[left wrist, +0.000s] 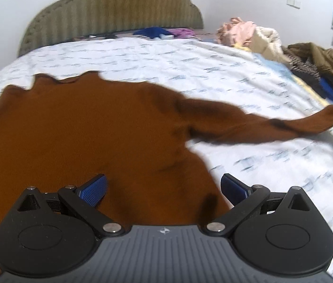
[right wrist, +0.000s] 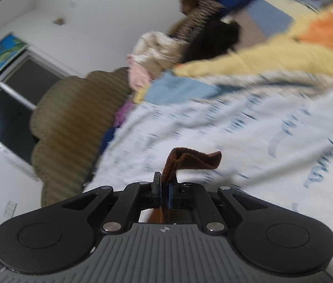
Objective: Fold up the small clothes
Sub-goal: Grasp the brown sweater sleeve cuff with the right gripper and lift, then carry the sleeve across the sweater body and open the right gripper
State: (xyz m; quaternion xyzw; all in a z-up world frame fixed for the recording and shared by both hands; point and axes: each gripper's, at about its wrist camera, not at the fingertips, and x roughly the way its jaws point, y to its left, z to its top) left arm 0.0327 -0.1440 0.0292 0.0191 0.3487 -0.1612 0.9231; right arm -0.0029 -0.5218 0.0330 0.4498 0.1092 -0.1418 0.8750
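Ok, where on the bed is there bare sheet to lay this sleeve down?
Bare sheet lies right of the brown sweater's body, below the sleeve cuff held in the right gripper, and between collar and headboard. The clothes pile crowds the far right edge.

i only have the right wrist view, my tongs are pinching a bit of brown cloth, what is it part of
Observer: It is the cuff of a sleeve on a brown sweater, drawn out sideways from the body.
Operator: where's the rest of it
Observer: The body lies spread flat on the white printed bed sheet, collar toward the headboard.
Operator: and the left tongs, holding anything
Observer: No. The left tongs are wide open over the sweater's lower edge, with nothing between the blue pads.
Operator: my grip look ok from there
Observer: The right tongs show at the left view's far right edge, at the sleeve's end; the sleeve's far end is lifted off the sheet.
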